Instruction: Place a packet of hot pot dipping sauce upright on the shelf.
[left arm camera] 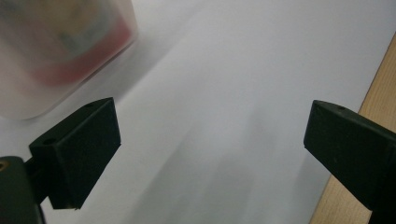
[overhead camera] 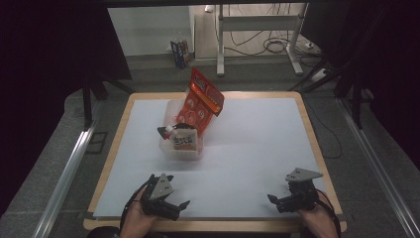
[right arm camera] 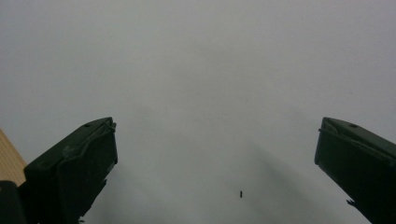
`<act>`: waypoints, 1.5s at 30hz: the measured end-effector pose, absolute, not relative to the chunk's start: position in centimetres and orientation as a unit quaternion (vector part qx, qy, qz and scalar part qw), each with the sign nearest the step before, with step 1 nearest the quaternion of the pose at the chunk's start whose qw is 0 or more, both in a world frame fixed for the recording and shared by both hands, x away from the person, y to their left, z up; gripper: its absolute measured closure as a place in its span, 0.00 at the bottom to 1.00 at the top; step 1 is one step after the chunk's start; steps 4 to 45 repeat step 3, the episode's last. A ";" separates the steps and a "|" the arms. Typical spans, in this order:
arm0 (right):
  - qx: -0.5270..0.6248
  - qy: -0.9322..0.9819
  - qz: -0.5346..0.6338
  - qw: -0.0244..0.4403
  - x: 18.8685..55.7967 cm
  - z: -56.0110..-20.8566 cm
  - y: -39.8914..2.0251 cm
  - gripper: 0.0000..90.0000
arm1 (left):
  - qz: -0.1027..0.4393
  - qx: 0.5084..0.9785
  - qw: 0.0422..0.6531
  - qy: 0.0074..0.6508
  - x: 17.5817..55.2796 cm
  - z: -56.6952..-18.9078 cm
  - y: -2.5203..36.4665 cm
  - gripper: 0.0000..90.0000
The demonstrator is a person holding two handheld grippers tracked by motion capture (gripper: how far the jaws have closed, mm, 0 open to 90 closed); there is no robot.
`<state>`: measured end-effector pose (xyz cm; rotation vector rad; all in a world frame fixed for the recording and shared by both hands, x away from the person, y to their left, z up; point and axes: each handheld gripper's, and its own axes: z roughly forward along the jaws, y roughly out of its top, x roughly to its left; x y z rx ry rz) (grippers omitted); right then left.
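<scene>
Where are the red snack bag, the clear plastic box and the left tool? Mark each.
red snack bag (overhead camera: 200, 101), high view, middle of its front.
clear plastic box (overhead camera: 182, 153), high view, near wall.
left tool (overhead camera: 179, 206), high view, between its tips.

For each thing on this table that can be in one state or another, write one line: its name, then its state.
Clear plastic tub: upright, no lid on it, packets inside.
Large red snack bag: standing tilted in the tub, top leaning over the far rim.
Small white pouch with a black cap: leaning in the tub, cap on.
Left gripper: open, holding nothing, low over the white mat.
Right gripper: open, holding nothing.
</scene>
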<state>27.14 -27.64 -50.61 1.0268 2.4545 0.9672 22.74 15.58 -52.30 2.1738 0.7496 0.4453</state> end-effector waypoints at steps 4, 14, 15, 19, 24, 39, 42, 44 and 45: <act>0.357 0.858 0.336 0.154 27.2 -50.6 -27.6 0.00 | 0.175 0.855 0.389 0.295 22.8 -52.3 15.5 0.04; 0.357 0.858 0.336 0.154 27.2 -50.6 -27.6 0.00 | 0.175 0.855 0.389 0.295 22.8 -52.3 15.5 0.04; 0.357 0.858 0.336 0.154 27.2 -50.6 -27.6 0.00 | 0.175 0.855 0.389 0.295 22.8 -52.3 15.5 0.04; 0.357 0.858 0.336 0.154 27.2 -50.6 -27.6 0.00 | 0.175 0.855 0.389 0.295 22.8 -52.3 15.5 0.04; 0.357 0.858 0.336 0.154 27.2 -50.6 -27.6 0.00 | 0.175 0.855 0.389 0.295 22.8 -52.3 15.5 0.04; 0.357 0.858 0.336 0.154 27.2 -50.6 -27.6 0.00 | 0.175 0.855 0.389 0.295 22.8 -52.3 15.5 0.04; 0.357 0.858 0.336 0.154 27.2 -50.6 -27.6 0.00 | 0.175 0.855 0.389 0.295 22.8 -52.3 15.5 0.04; 0.357 0.858 0.336 0.154 27.2 -50.6 -27.6 0.00 | 0.175 0.855 0.389 0.295 22.8 -52.3 15.5 0.04; 0.357 0.858 0.336 0.154 27.2 -50.6 -27.6 0.00 | 0.175 0.855 0.389 0.295 22.8 -52.3 15.5 0.04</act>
